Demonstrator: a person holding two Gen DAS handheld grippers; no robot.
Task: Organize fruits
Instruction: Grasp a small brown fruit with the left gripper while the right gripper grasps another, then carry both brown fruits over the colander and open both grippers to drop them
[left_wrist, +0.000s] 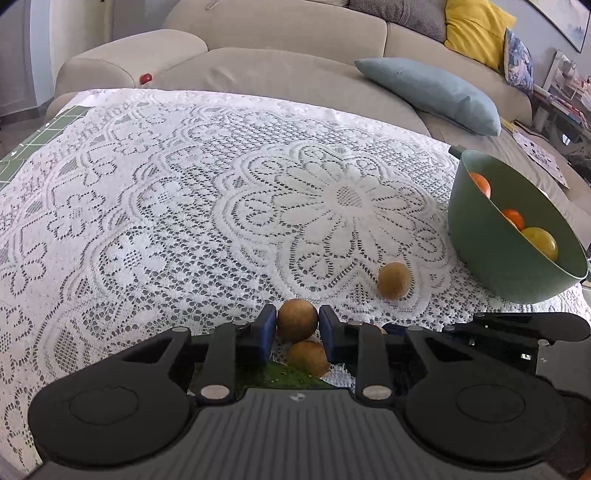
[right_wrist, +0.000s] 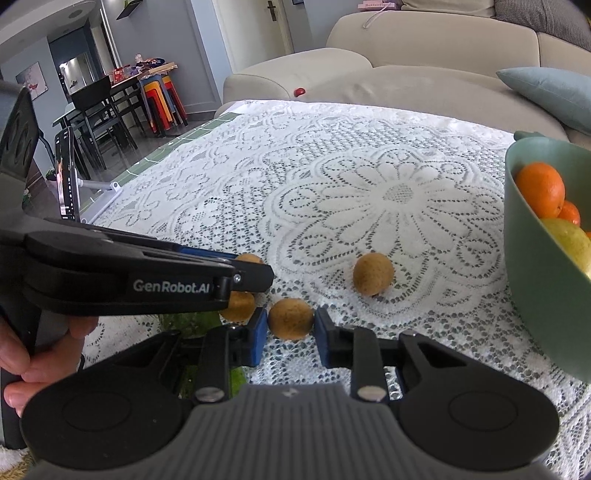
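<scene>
My left gripper (left_wrist: 297, 320) is shut on a small brown round fruit (left_wrist: 297, 320); another brown fruit (left_wrist: 308, 358) lies just below it and a third (left_wrist: 394, 280) lies free on the lace cloth to the right. My right gripper (right_wrist: 290, 319) is shut on a brown fruit (right_wrist: 290, 319). In the right wrist view the left gripper (right_wrist: 255, 271) reaches in from the left, holding its fruit (right_wrist: 249, 258), with one more fruit (right_wrist: 239, 305) under it and a loose fruit (right_wrist: 373, 273) ahead. A green bowl (left_wrist: 476, 243) (right_wrist: 532, 266) holds oranges (right_wrist: 540, 189) and yellow fruit.
A white lace tablecloth (left_wrist: 184, 206) covers the table. A beige sofa (left_wrist: 277, 66) with a blue cushion (left_wrist: 432, 92) stands behind it, with a small red object (left_wrist: 145, 78) on it. A phone on a stand (right_wrist: 66, 181) is at the table's left; a green grass-like patch (left_wrist: 291, 376) lies below the fruit.
</scene>
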